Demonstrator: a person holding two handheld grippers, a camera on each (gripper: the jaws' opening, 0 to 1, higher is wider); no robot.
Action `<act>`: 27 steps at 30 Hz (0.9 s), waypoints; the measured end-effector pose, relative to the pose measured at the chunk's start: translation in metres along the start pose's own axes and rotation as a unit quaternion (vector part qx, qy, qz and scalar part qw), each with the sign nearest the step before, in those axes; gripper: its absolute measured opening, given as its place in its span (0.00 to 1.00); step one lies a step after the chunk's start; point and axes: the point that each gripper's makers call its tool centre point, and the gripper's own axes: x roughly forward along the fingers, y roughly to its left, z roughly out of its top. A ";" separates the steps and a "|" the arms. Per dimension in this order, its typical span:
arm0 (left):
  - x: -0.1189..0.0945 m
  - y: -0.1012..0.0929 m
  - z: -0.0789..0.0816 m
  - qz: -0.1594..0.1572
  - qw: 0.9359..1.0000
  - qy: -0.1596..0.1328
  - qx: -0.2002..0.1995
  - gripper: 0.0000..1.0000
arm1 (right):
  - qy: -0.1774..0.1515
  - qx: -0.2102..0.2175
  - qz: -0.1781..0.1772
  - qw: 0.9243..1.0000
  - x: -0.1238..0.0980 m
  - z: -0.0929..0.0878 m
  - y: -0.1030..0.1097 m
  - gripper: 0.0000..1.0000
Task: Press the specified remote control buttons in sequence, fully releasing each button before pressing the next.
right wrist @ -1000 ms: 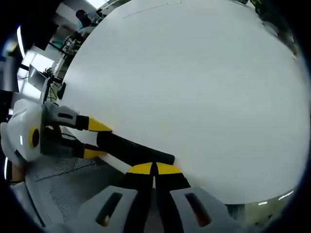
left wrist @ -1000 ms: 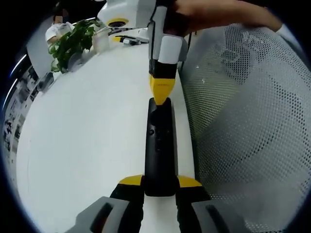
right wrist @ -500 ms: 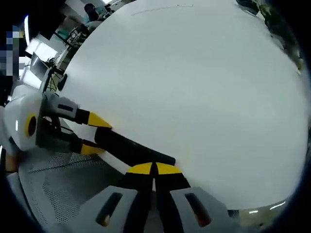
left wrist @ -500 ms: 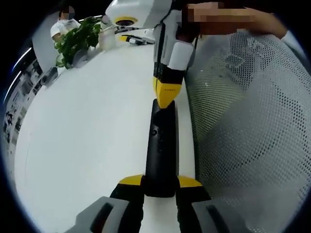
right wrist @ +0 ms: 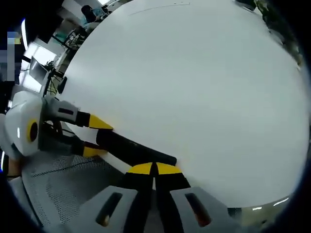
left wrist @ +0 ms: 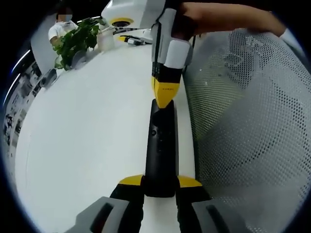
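Observation:
A long black remote (left wrist: pixel 160 145) lies lengthwise along the right edge of the white table (left wrist: pixel 87 136). My left gripper (left wrist: pixel 160 182) is shut on its near end, one yellow tip on each side. From above, my right gripper (left wrist: pixel 164 97) comes down shut, its yellow tips together and touching the remote's far end. In the right gripper view, my right gripper (right wrist: pixel 154 168) has its tips closed right at the end of the remote (right wrist: pixel 131 148), and my left gripper (right wrist: pixel 98 138) clamps the other end from the left. A hand (left wrist: pixel 218 14) holds the right gripper.
A grey mesh chair (left wrist: pixel 243 121) stands close beside the table's right edge. A potted plant (left wrist: pixel 73 41) and a white cup (left wrist: pixel 102 41) sit at the far end. Most of the tabletop (right wrist: pixel 194 87) is bare white.
Both views have shifted slightly with the hands. The right gripper's tips stay on the remote's far end, and the left gripper keeps its hold.

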 end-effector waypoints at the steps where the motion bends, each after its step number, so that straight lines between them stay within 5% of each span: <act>1: 0.000 0.000 0.000 0.000 1.000 0.000 -0.001 0.24 | 0.000 -0.001 0.002 1.000 0.000 0.000 0.001 0.00; 27: 0.000 0.000 0.000 0.000 1.000 -0.002 -0.002 0.24 | 0.009 -0.008 0.014 1.000 0.006 -0.002 0.007 0.00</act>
